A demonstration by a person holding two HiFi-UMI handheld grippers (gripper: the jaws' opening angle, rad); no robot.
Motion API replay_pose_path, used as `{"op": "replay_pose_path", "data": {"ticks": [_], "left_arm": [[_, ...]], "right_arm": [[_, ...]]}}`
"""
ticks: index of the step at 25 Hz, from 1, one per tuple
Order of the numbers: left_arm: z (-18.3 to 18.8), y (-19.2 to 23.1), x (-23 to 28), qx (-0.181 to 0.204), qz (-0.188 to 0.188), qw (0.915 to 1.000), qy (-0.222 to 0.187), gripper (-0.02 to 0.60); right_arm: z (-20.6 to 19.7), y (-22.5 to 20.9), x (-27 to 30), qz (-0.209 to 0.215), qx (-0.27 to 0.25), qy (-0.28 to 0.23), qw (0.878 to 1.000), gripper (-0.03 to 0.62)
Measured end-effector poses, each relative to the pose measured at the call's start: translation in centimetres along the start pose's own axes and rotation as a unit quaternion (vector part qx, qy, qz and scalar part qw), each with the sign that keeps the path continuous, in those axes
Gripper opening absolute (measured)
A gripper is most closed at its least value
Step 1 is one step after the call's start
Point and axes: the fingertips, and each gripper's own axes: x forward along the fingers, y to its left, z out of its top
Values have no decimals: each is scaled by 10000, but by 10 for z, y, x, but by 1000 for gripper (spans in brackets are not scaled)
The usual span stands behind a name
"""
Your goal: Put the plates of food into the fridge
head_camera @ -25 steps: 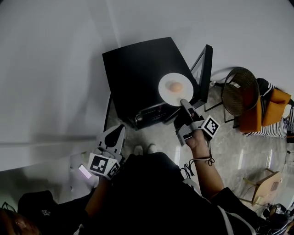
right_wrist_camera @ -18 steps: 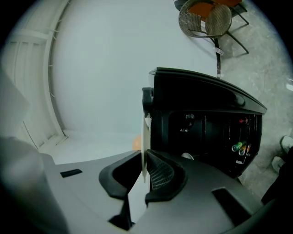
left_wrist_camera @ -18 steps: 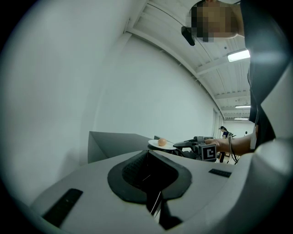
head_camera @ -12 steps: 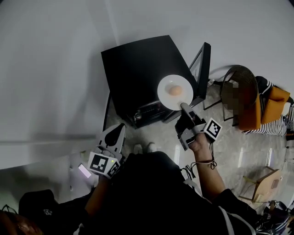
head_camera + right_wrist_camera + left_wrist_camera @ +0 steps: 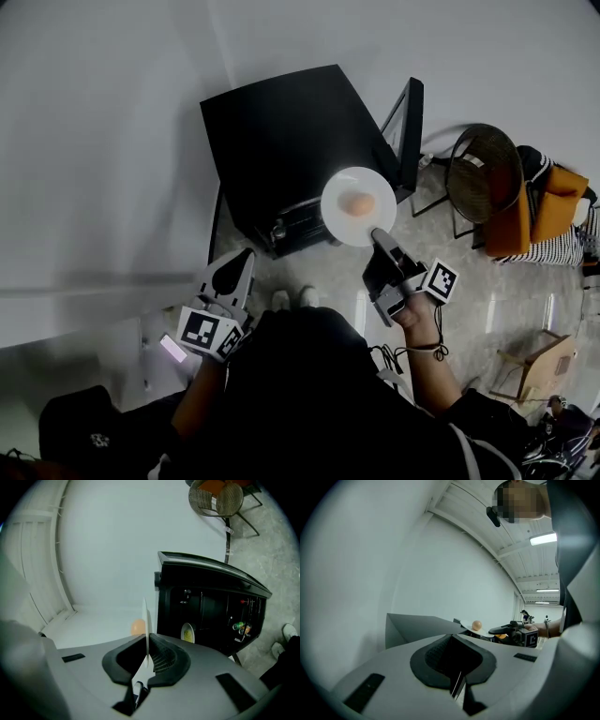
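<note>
1. The black fridge (image 5: 281,141) stands open, with its door (image 5: 408,131) swung out to the side.
2. In the right gripper view, a second plate (image 5: 188,633) with yellowish food stands on a shelf inside it. A few small cans or bottles (image 5: 240,626) sit lower down.
3. The white plate (image 5: 345,217) is held just in front of the open fridge, outside it and above the floor.
4. It is round and thin and is kept level, with one pale orange ball of food (image 5: 358,203) near its middle.
5. The right gripper (image 5: 378,237) pinches the plate's near rim. Its jaws have just been closing on that rim.
6. The left gripper (image 5: 246,258) hangs low beside the fridge, away from the plate. Its jaws are pressed together with nothing between them.
</note>
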Motion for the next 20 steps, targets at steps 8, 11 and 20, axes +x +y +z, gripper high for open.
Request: {"op": "replay_pose_path", "data": {"ticks": [8, 11, 20], "left_arm": [[-6, 2, -5, -94, -45, 9999, 41, 23], [-7, 2, -5, -94, -53, 9999, 58, 25], [-11, -4, -3, -91, -75, 9999, 107, 23]], "right_arm": [[-14, -6, -22, -115, -104, 47, 9999, 35], [-19, -11, -29, -171, -41, 95, 9998, 35], [-14, -65, -43, -698, 119, -11, 9975, 35]]}}
